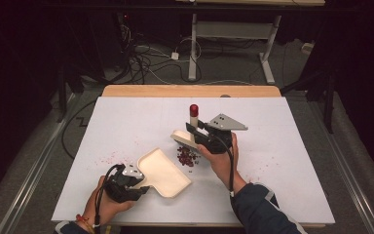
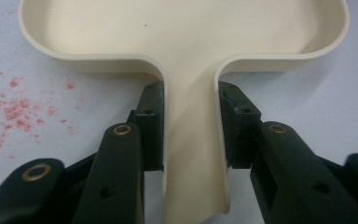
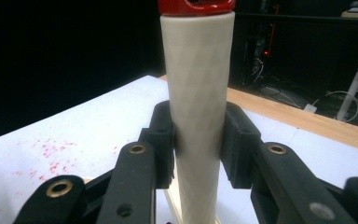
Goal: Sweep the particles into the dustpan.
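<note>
High view has the left gripper (image 1: 143, 187) fingers clamped on the dustpan (image 1: 163, 171) near the bench's front edge, the right gripper (image 1: 193, 130) fingers clamped on the brush (image 1: 194, 117), ready to sweep the crumbs (image 1: 187, 156) in.

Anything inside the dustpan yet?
Nothing: the dustpan tray shows bare cream floor apart from one tiny dark speck. The red bits lie on the table beside it, under the brush.
</note>
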A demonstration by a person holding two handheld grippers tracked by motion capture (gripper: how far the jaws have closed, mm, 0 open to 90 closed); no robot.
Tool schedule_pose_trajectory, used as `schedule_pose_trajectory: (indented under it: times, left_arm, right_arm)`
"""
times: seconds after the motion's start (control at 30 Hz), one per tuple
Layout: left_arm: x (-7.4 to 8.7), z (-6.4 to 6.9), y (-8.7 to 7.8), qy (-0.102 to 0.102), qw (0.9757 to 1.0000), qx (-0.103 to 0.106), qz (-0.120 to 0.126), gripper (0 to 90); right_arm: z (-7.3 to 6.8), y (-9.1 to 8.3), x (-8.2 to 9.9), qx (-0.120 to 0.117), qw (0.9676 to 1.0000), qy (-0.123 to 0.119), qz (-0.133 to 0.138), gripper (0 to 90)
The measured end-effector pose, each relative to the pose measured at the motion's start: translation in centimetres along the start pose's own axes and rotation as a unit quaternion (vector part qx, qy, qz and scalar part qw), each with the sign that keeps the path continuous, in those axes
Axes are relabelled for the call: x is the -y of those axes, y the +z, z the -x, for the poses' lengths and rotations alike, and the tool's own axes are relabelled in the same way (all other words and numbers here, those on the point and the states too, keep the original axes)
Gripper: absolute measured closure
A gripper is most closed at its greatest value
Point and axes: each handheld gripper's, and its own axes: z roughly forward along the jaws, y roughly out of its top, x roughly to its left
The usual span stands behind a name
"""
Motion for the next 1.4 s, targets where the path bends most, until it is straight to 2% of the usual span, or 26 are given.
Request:
schedule_pose_trajectory:
  times: [0.43,0.53,0.57,0.6,0.87,0.93,1.23,1.3,1.4]
  left_arm:
    - [-0.7,0.3,0.5,-0.003,0.9999,-0.007,-0.012,64.2]
    - [-0.9,0.3,0.6,-0.004,0.9999,-0.010,-0.013,64.2]
    - [-1.0,0.4,0.6,-0.004,0.9998,-0.010,-0.014,64.2]
    - [-1.0,0.4,0.6,-0.004,0.9998,-0.010,-0.015,64.2]
    - [-1.4,0.4,0.9,-0.006,0.9997,-0.012,-0.020,64.1]
    - [-1.5,0.4,1.0,-0.007,0.9997,-0.013,-0.022,64.2]
    - [-1.6,0.4,1.3,-0.006,0.9995,-0.012,-0.028,64.1]
    - [-1.6,0.4,1.3,-0.006,0.9995,-0.012,-0.028,64.1]
    - [-1.5,0.5,1.3,-0.007,0.9995,-0.012,-0.028,64.1]
  right_arm:
    - [-0.8,-0.3,0.1,-0.013,0.9999,0.003,-0.006,69.0]
    - [-1.4,-0.3,0.0,-0.021,0.9997,-0.007,-0.011,69.3]
    - [-1.4,-0.3,0.0,-0.021,0.9997,-0.007,-0.011,69.3]
    - [-1.6,-0.2,-0.1,-0.021,0.9995,-0.017,-0.015,69.3]
    - [-2.5,-0.5,0.1,-0.007,0.9999,-0.010,-0.008,69.3]
    - [-3.5,-0.7,0.3,-0.003,1.0000,-0.006,-0.005,69.3]
    - [-6.2,-1.0,0.6,-0.016,0.9999,-0.002,0.000,69.2]
    - [-6.7,-1.0,0.5,-0.023,0.9997,-0.003,0.003,69.7]
    - [-7.6,-1.1,0.5,-0.029,0.9994,-0.017,0.000,70.0]
